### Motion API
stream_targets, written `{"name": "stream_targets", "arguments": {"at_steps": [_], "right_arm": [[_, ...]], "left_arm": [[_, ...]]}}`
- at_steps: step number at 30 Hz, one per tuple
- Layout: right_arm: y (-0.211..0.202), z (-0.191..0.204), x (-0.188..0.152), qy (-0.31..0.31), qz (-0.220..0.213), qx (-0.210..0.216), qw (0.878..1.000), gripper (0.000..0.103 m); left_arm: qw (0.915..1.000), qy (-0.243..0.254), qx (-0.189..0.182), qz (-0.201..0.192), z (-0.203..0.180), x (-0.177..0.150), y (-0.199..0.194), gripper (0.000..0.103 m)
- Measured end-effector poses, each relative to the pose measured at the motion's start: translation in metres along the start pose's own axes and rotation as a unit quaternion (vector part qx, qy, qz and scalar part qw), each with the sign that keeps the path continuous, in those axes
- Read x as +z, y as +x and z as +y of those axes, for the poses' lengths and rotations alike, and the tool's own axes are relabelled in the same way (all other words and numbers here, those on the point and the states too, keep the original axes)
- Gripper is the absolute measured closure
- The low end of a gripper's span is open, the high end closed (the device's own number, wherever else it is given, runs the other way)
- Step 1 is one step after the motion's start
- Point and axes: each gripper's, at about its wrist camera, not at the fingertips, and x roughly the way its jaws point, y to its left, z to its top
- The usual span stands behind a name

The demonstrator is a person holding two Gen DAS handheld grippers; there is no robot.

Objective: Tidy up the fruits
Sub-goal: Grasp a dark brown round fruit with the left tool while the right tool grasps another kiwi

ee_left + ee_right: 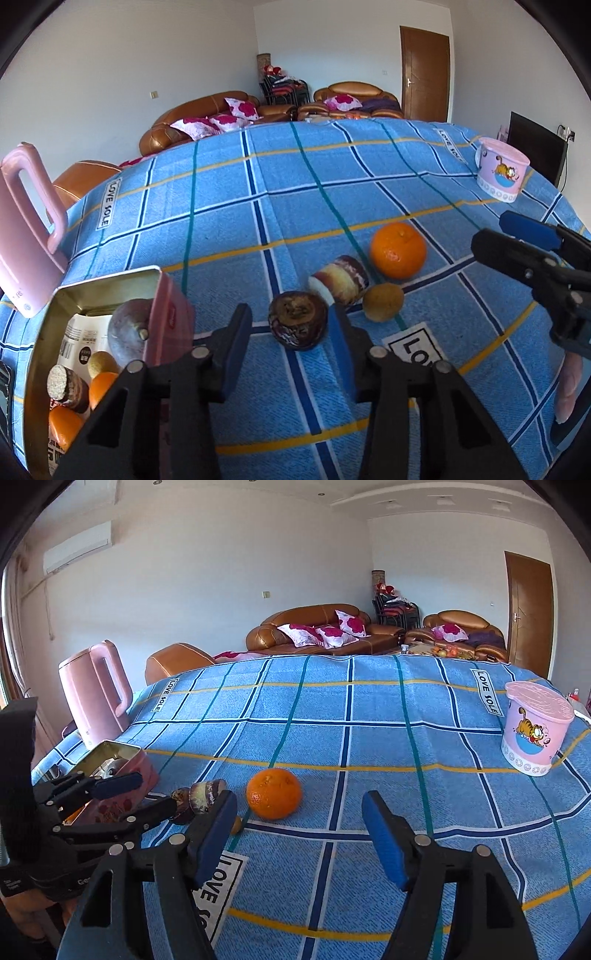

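A dark purple-brown fruit (297, 319) lies on the blue checked cloth between the fingertips of my left gripper (291, 317). The jaws stand open, with a gap on the fruit's left side. Beyond it lie a cut purple-and-yellow fruit (340, 280), a small brown fruit (382, 302) and an orange (398, 250). My right gripper (299, 797) is open and holds nothing. The orange (274, 794) sits just past its tips, nearer the left finger. A pink tin (110, 282) at the left holds several fruits. From the right wrist, the left gripper (157, 790) reaches in beside that tin (122, 753).
A pink kettle (29, 221) stands behind the tin at the table's left edge. A pink lidded cartoon tub (535, 731) stands far right. Part of a hand (569, 387) shows at the right edge. Brown sofas stand beyond the table.
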Motion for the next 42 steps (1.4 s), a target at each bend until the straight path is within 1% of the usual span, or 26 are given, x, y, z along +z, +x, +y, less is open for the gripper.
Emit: {"name": "stream_targets", "arguments": {"at_steps": [4,8,9,13,16,19,24,26,28,29,34,37,42], "right_arm": [[0.001,0.001,0.000,0.000,0.003,-0.002,1.000,0.031],[0.005,0.005,0.000,-0.005,0.010,-0.003,1.000,0.031],[0.005,0.006,0.000,-0.006,0.011,-0.003,1.000,0.031],[0.005,0.008,-0.001,-0.011,0.012,-0.004,1.000,0.031],[0.007,0.012,0.000,-0.018,0.017,0.003,1.000,0.031],[0.014,0.024,0.000,-0.041,0.033,0.015,0.999,0.031],[0.038,0.047,-0.001,-0.066,0.077,0.028,0.994,0.031],[0.047,0.055,-0.002,-0.076,0.092,0.023,0.993,0.035],[0.055,0.059,-0.001,-0.074,0.107,0.030,0.991,0.044],[0.059,0.060,-0.001,-0.073,0.112,0.029,0.991,0.046],[0.064,0.068,-0.001,-0.088,0.117,0.022,0.989,0.051],[0.064,0.072,-0.003,-0.092,0.124,0.026,0.988,0.059],[0.070,0.073,-0.004,-0.094,0.136,0.026,0.986,0.060]], "left_arm": [[0.9999,0.004,-0.012,0.010,-0.005,0.003,0.007,0.064],[0.9997,0.007,-0.011,0.019,-0.008,0.007,0.014,0.063],[0.9997,0.006,-0.012,0.019,-0.007,0.007,0.015,0.065],[0.9996,-0.007,-0.024,0.012,0.004,0.006,0.012,0.066],[0.9998,-0.013,-0.017,-0.001,0.013,0.004,0.007,0.066],[0.9994,-0.029,-0.016,-0.010,0.024,0.003,0.003,0.066],[0.9987,-0.042,-0.016,-0.024,0.029,0.002,-0.003,0.066],[0.9983,-0.048,-0.015,-0.029,0.032,0.002,-0.004,0.066],[0.9980,-0.053,-0.014,-0.033,0.034,0.001,-0.006,0.066],[0.9979,-0.054,-0.014,-0.034,0.034,0.001,-0.006,0.066],[0.9977,-0.054,-0.017,-0.037,0.035,0.001,-0.007,0.066],[0.9975,-0.056,-0.016,-0.039,0.035,0.000,-0.008,0.066],[0.9976,-0.055,-0.017,-0.039,0.034,0.001,-0.008,0.066]]}}
